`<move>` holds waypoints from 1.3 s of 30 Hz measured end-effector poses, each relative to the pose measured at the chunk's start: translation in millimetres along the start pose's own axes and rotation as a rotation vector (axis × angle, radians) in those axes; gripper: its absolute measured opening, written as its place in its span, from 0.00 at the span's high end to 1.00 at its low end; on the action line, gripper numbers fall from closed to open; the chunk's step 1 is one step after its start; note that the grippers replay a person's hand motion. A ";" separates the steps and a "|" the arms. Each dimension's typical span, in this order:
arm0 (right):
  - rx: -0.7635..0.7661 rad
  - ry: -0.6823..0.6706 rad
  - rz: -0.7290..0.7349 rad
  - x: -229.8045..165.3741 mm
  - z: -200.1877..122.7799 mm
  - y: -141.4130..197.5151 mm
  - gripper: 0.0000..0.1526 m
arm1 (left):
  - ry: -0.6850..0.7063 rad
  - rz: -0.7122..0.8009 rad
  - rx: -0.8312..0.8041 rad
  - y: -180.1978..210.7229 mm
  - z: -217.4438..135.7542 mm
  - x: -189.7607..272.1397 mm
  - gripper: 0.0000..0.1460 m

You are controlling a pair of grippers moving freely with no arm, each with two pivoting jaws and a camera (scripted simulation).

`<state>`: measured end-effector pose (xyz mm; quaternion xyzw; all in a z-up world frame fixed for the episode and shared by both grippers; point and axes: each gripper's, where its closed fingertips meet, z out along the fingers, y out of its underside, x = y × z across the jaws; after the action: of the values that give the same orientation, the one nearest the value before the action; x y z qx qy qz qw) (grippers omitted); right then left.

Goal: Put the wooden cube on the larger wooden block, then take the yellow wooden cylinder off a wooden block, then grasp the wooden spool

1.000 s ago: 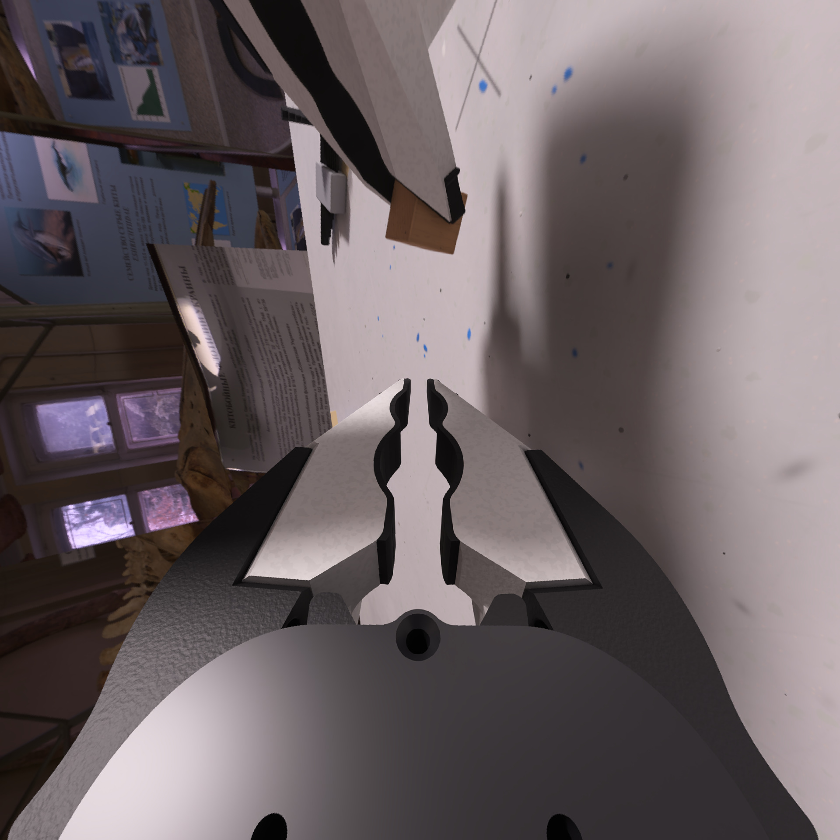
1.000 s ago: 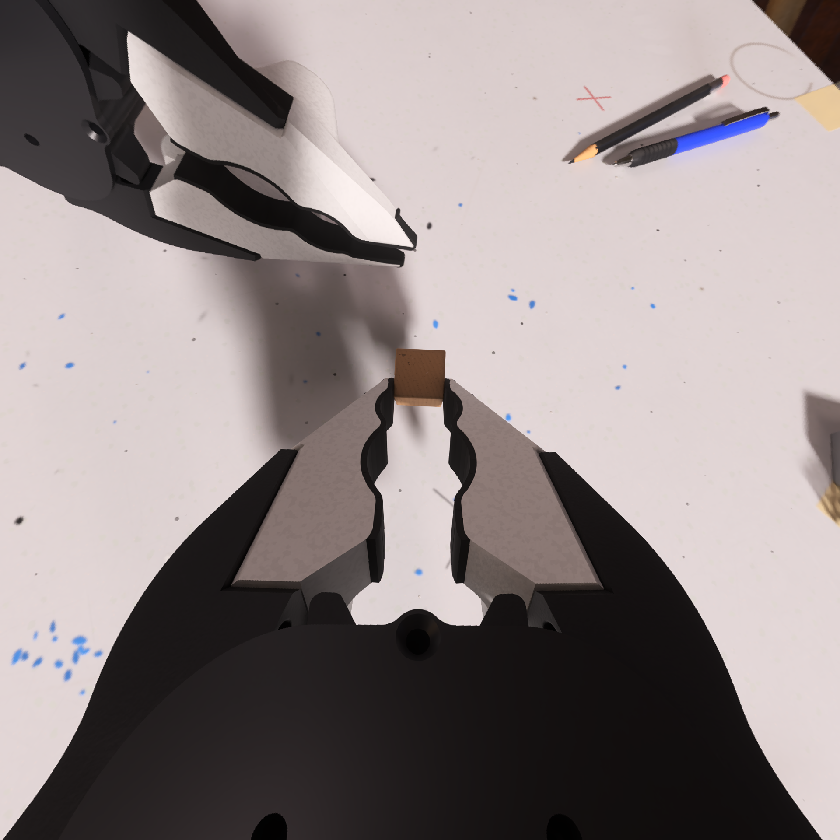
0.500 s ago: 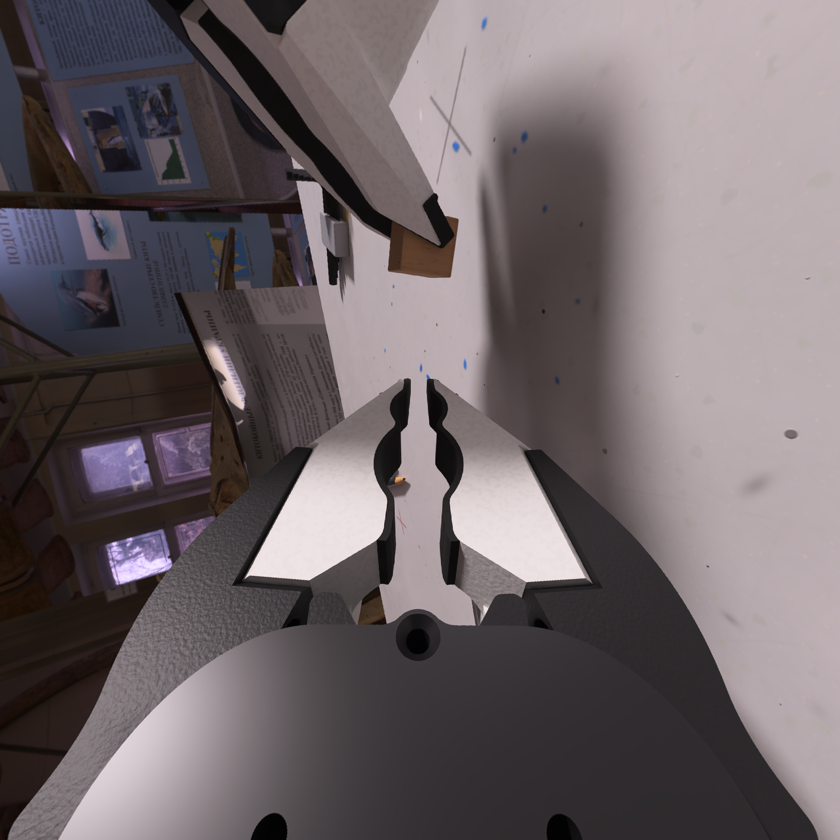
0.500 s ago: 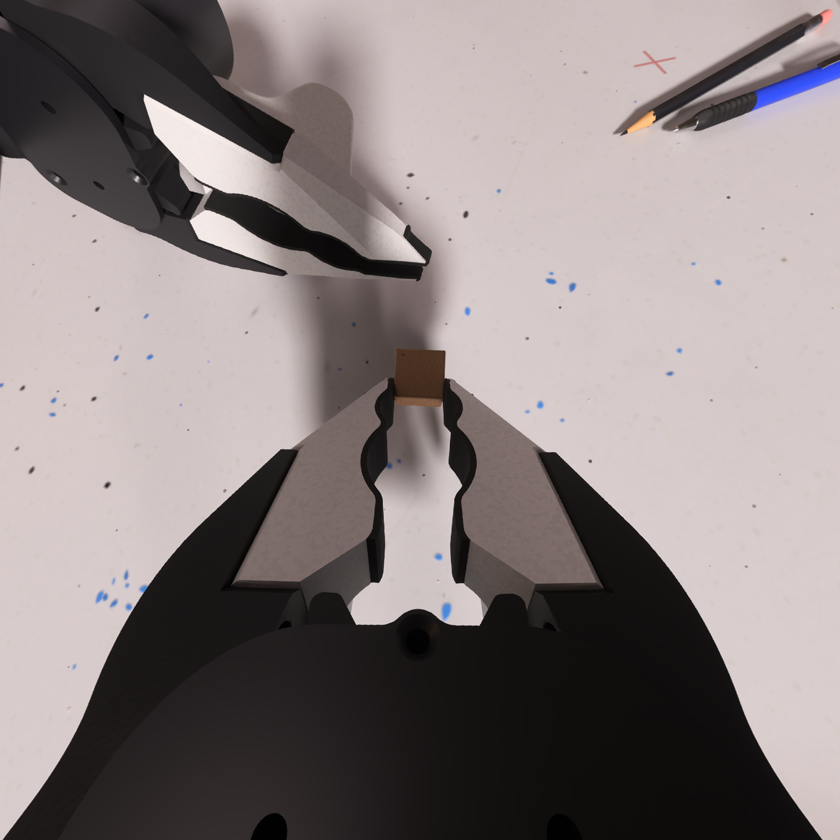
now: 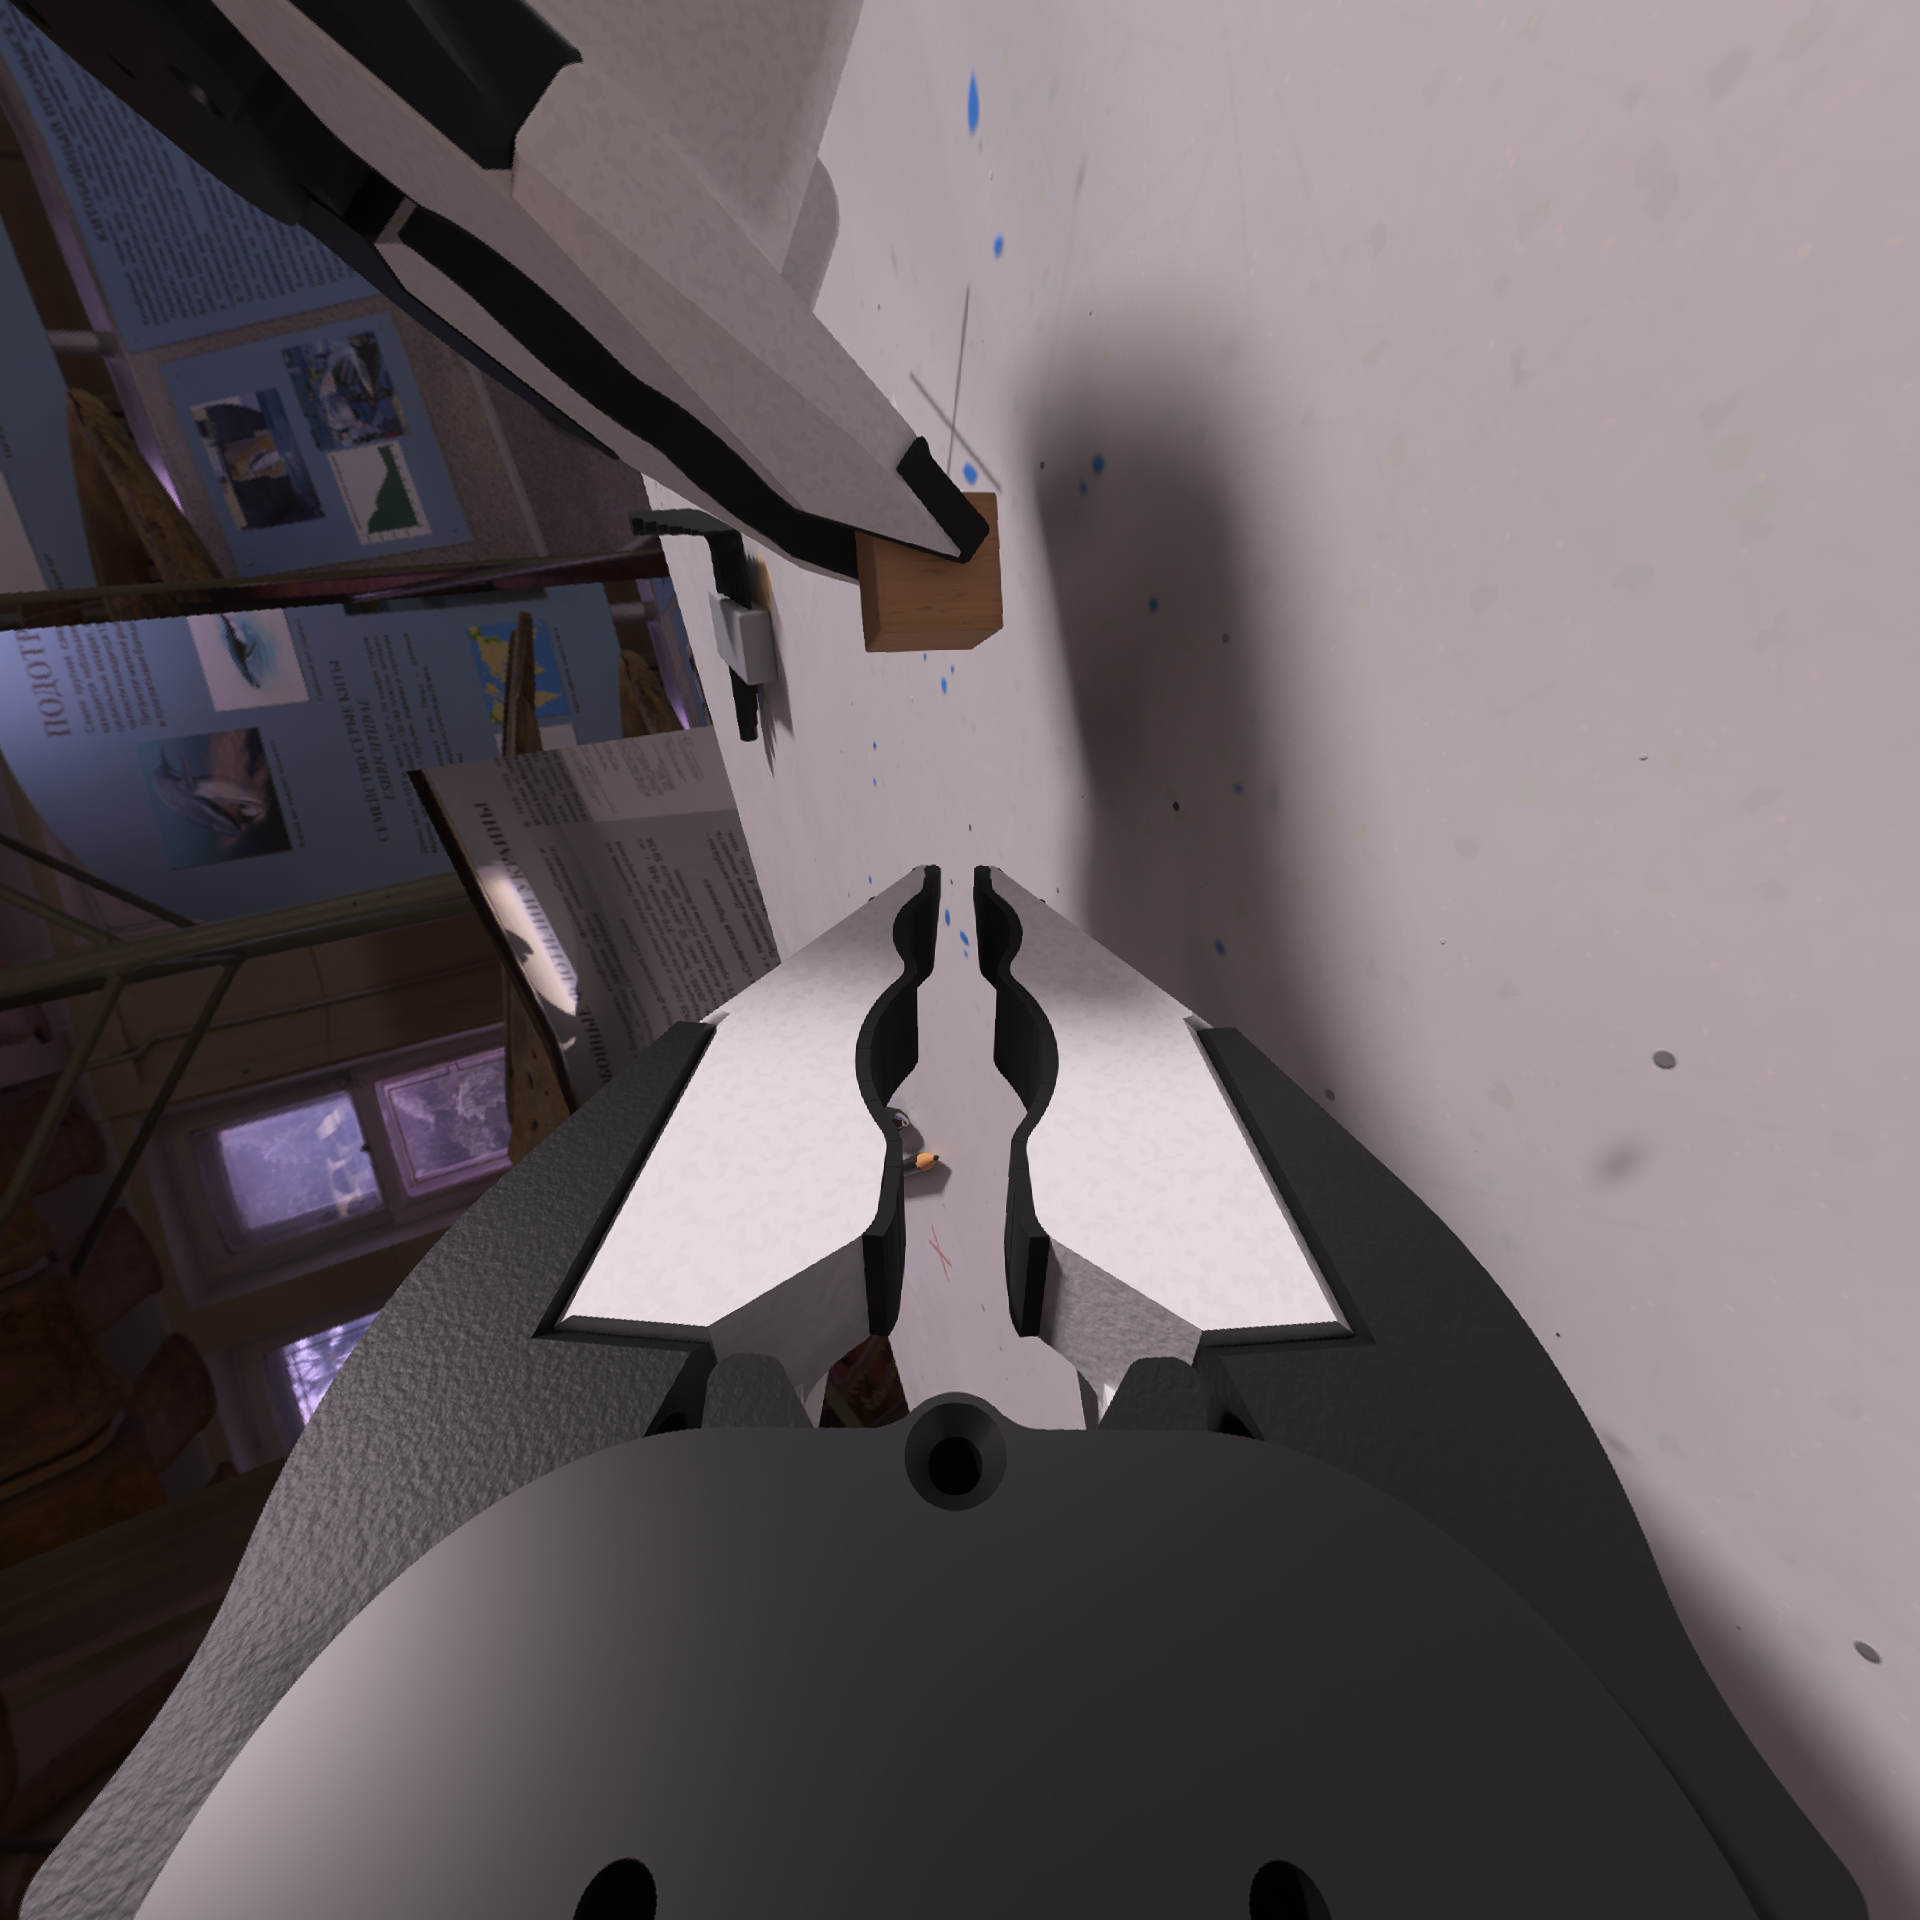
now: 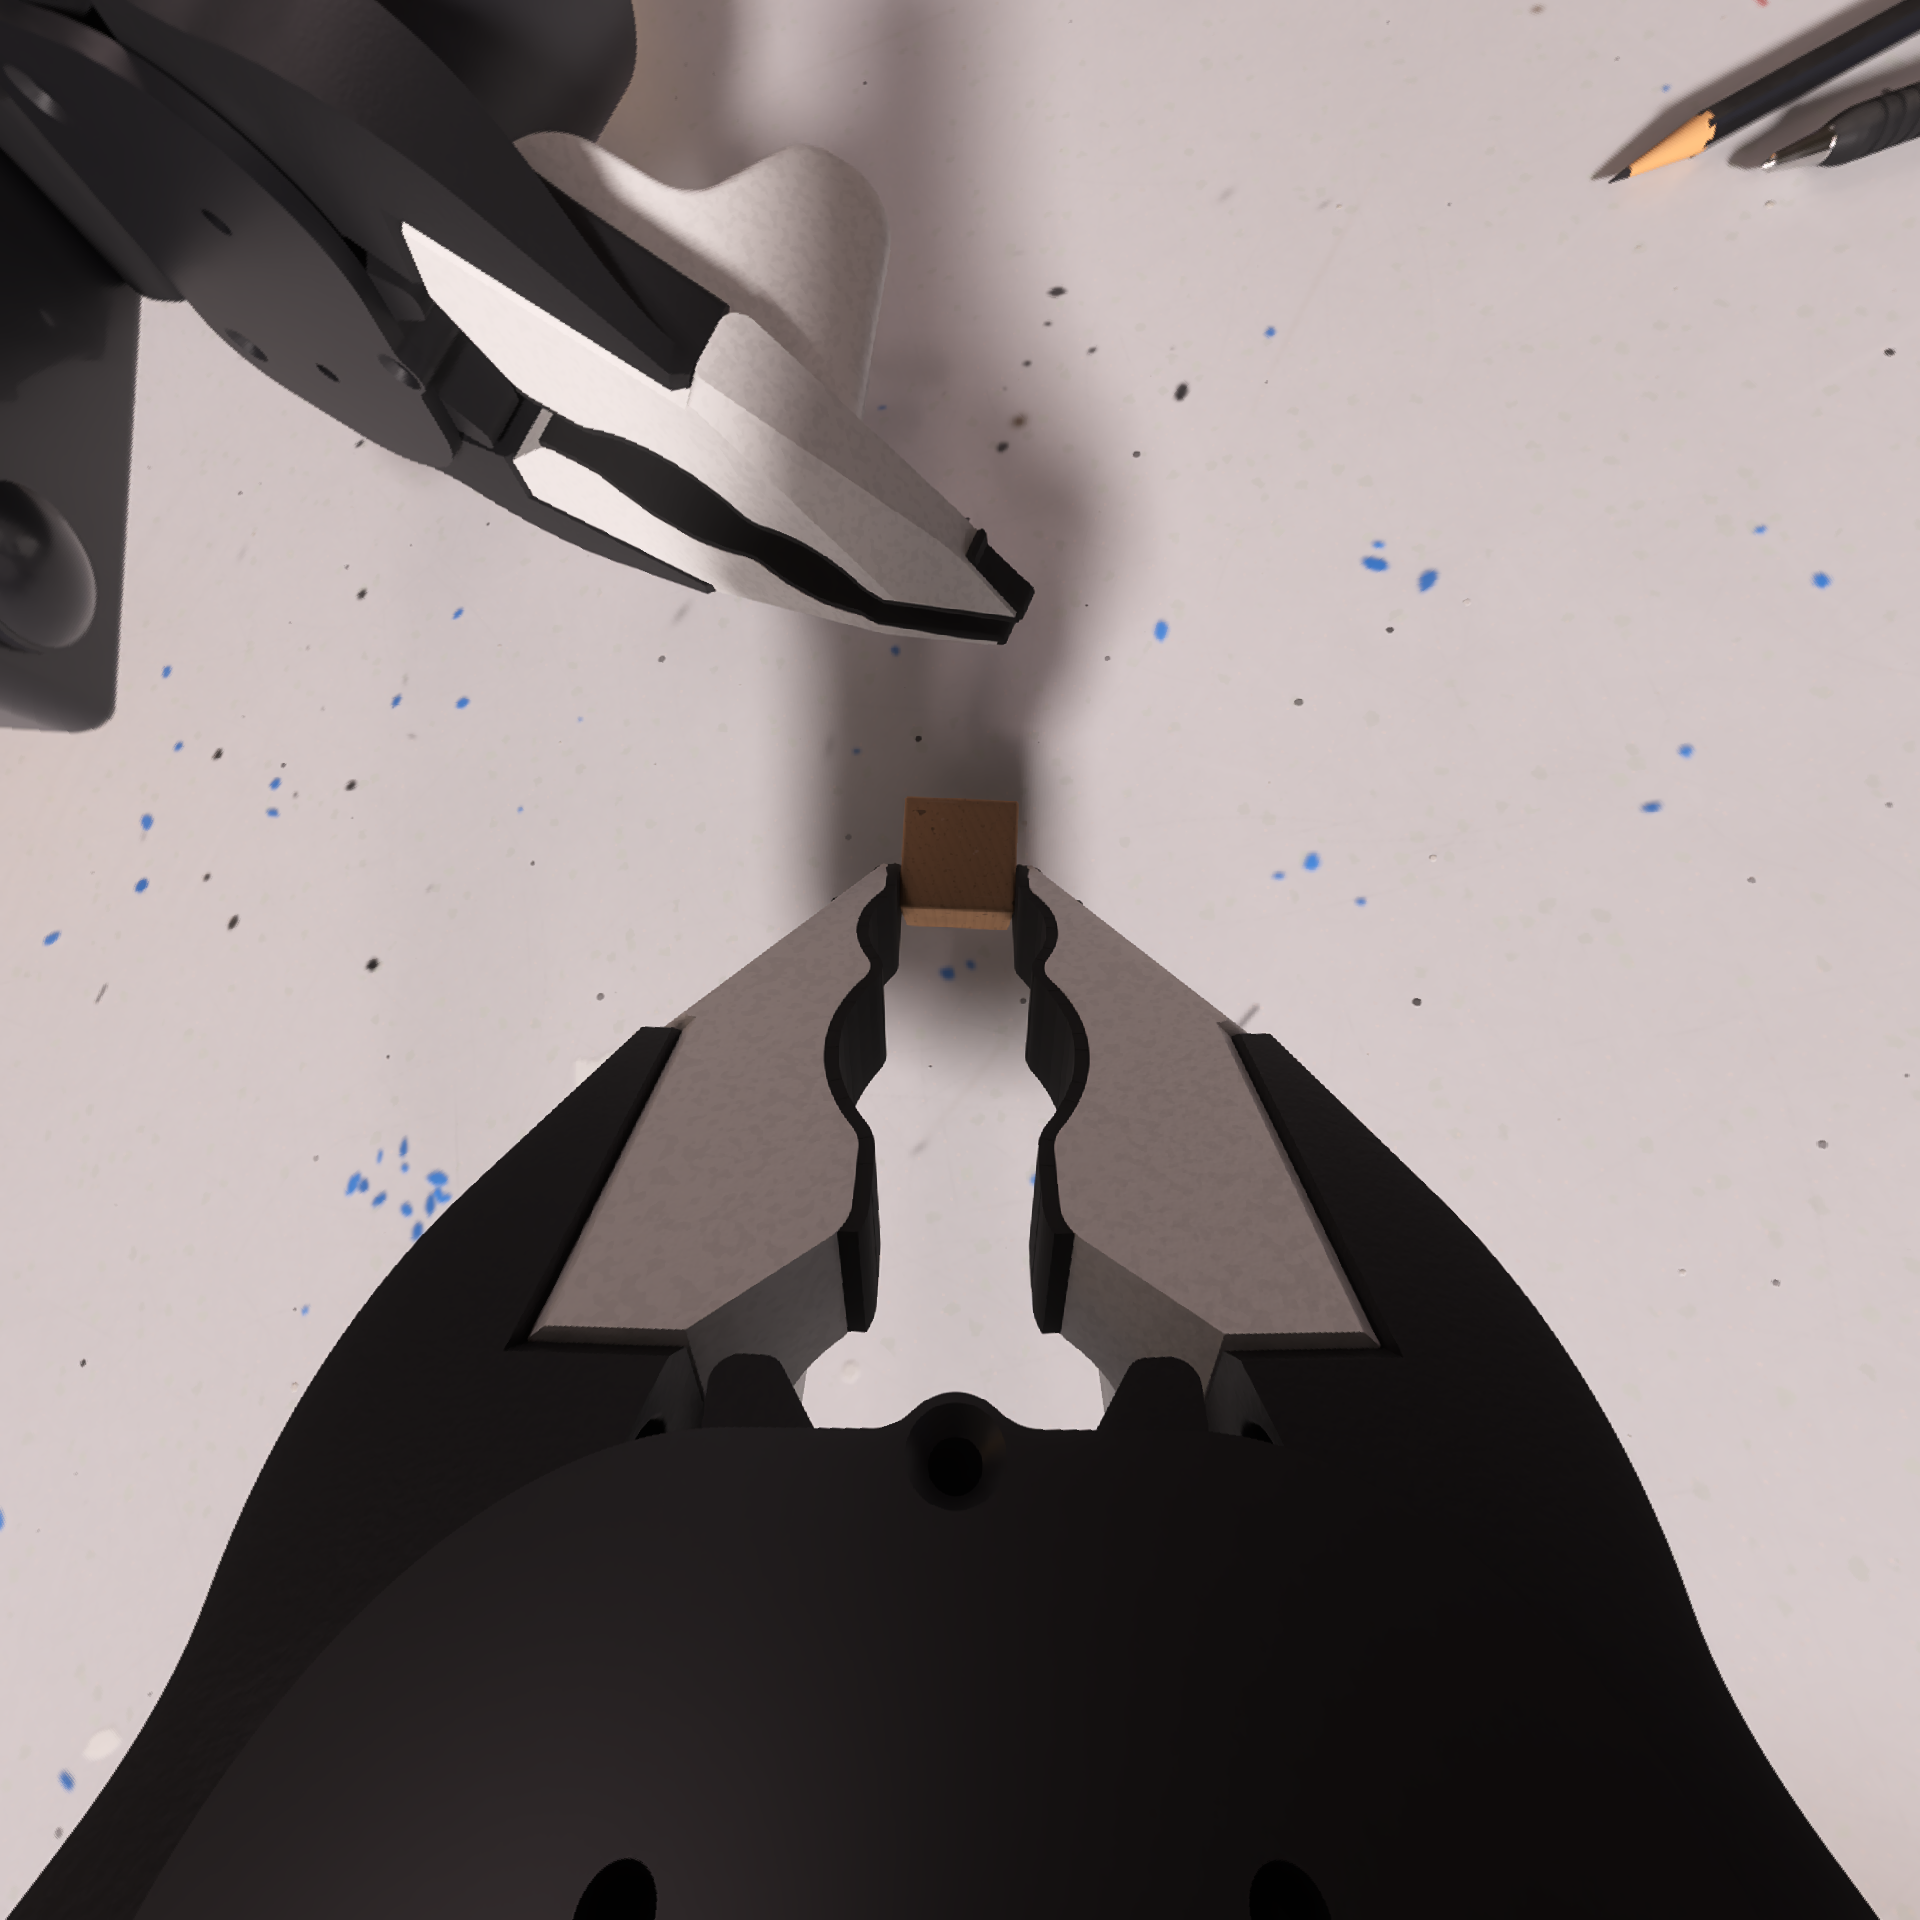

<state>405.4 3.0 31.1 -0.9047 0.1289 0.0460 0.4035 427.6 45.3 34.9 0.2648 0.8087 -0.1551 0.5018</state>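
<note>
My right gripper (image 6: 956, 896) is shut on the small wooden cube (image 6: 958, 854) and holds it above the white speckled table (image 6: 1455, 935). The cube sticks out past the fingertips. My left gripper (image 5: 956, 883) is shut and empty, rolled on its side just above the table (image 5: 1455, 935). In the right wrist view the left gripper (image 6: 1004, 611) is up and to the left of the cube, a short way apart from it. In the left wrist view the right gripper (image 5: 935, 545) comes in from the upper left with the cube (image 5: 930, 592). No block, cylinder or spool is in view.
A pencil (image 6: 1756, 99) and a pen (image 6: 1849, 130) lie at the far right of the table. A small white and black object (image 5: 743, 644) sits near the table's far edge. Posters and windows fill the room beyond the table edge.
My right gripper has come down closer to the table with the cube still held. The left gripper now sits nearer the cube. The pencil and pen have slid toward the view's upper right corner.
</note>
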 end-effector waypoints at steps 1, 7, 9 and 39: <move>-0.001 0.000 0.005 0.0 0.2 -0.1 0.86 | 0.000 0.003 -0.008 0.2 0.4 -0.1 0.96; 0.002 0.023 0.033 2.4 0.6 -2.9 0.86 | -0.016 -0.032 -0.053 4.0 2.5 -3.4 0.96; -0.003 0.027 0.032 2.3 0.3 -2.9 0.86 | -0.019 -0.045 -0.067 4.2 4.0 -4.1 0.96; -0.028 0.116 0.231 6.5 16.9 -9.2 0.86 | 0.054 0.022 -0.214 15.0 2.5 4.0 0.96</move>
<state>414.5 20.2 25.2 -0.8906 0.2547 0.0416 0.3745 436.7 57.2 30.4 0.2228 0.8309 -0.0551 0.5068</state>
